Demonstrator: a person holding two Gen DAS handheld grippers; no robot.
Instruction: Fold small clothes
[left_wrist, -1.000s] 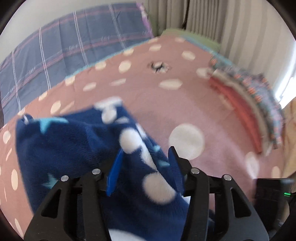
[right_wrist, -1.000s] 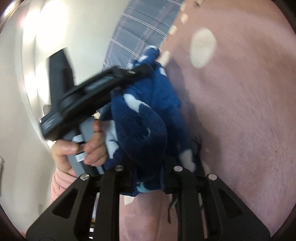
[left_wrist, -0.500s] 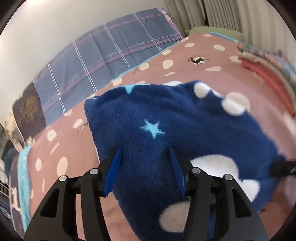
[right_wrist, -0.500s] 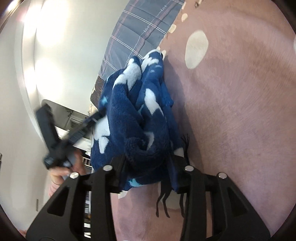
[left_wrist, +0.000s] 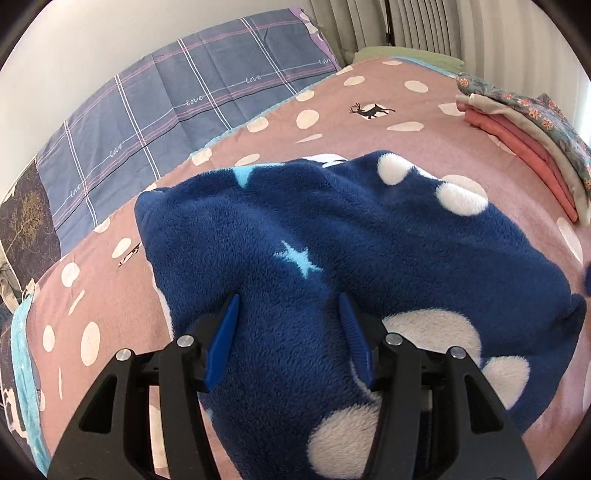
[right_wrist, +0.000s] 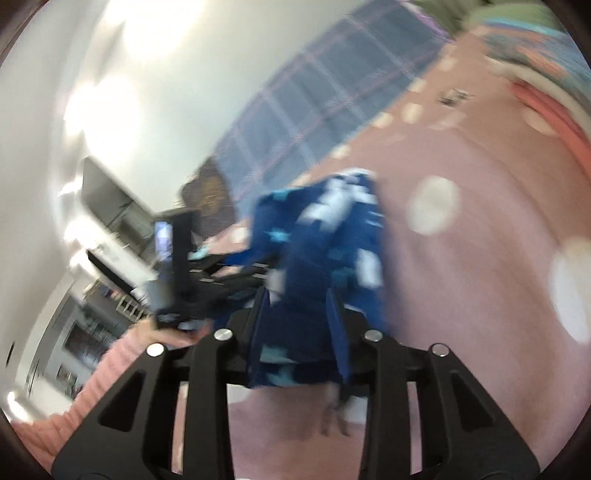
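Now spread wider ahead of left gripper (left_wrist: 288, 308): blue fleece garment (left_wrist: 354, 236), grasped there and in right gripper (right_wrist: 297, 297).

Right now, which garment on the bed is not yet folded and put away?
The navy fleece garment with white dots and pale stars, held between both grippers. The others, coral, beige and floral pieces, lie flat in the folded stack at the bed's right edge.
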